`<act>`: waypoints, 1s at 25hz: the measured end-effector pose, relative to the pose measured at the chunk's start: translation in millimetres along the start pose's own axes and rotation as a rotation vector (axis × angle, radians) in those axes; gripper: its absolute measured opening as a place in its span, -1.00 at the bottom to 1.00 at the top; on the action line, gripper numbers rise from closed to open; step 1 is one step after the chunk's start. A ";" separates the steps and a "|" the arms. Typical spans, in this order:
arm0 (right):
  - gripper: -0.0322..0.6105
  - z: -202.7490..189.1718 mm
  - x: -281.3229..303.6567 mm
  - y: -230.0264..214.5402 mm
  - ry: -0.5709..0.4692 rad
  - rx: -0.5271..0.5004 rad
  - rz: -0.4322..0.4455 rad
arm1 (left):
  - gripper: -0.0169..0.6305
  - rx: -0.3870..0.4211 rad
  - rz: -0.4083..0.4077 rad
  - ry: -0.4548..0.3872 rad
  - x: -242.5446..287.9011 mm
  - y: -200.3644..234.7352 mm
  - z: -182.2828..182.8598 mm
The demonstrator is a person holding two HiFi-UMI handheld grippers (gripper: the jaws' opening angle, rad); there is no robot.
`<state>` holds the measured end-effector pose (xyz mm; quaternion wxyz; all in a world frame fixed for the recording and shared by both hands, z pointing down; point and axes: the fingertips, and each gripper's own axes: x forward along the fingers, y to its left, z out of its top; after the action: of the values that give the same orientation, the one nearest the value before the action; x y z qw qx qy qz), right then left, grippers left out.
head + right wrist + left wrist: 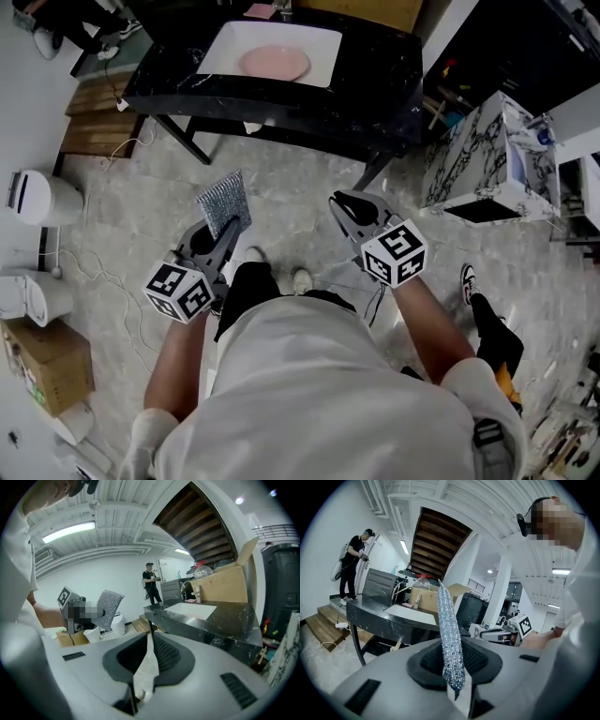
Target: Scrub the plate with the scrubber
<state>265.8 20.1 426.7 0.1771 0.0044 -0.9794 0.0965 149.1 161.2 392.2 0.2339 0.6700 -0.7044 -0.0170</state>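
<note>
Pink plate [274,63] lies in white sink [223,52]; left gripper [222,236] clamps scrubber [225,200], right gripper's [343,206] jaws closed.

A black marble counter [375,84] stands on the grey stone floor [291,202], with a white sink basin [323,56] sunk into its top. Wooden steps [94,117] lie at the counter's left end, and a person in dark clothes [352,562] stands on them. An open cardboard box [425,598] sits behind the counter. Right of the counter stands a white, black-veined cabinet [478,159]. Left of the counter, a white bin [37,197] stands near a loose cable [94,267].
</note>
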 end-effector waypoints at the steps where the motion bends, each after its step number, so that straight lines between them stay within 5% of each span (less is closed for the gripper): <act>1: -0.81 3.3 4.3 -3.7 -0.001 0.001 -0.003 | -0.73 0.001 -0.004 0.000 3.8 4.7 2.7; 8: -0.77 22.8 48.9 -36.3 0.007 -0.003 -0.062 | -0.73 0.006 -0.051 -0.009 37.7 51.5 26.7; 25: -0.73 105.1 229.8 -122.3 0.033 0.101 -0.294 | -0.73 0.073 -0.241 0.058 108.4 244.9 128.9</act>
<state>19.3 -114.1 432.9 0.2050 0.1551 -0.9591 0.1187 -124.7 45.7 393.4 0.2259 0.7581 -0.6118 0.0000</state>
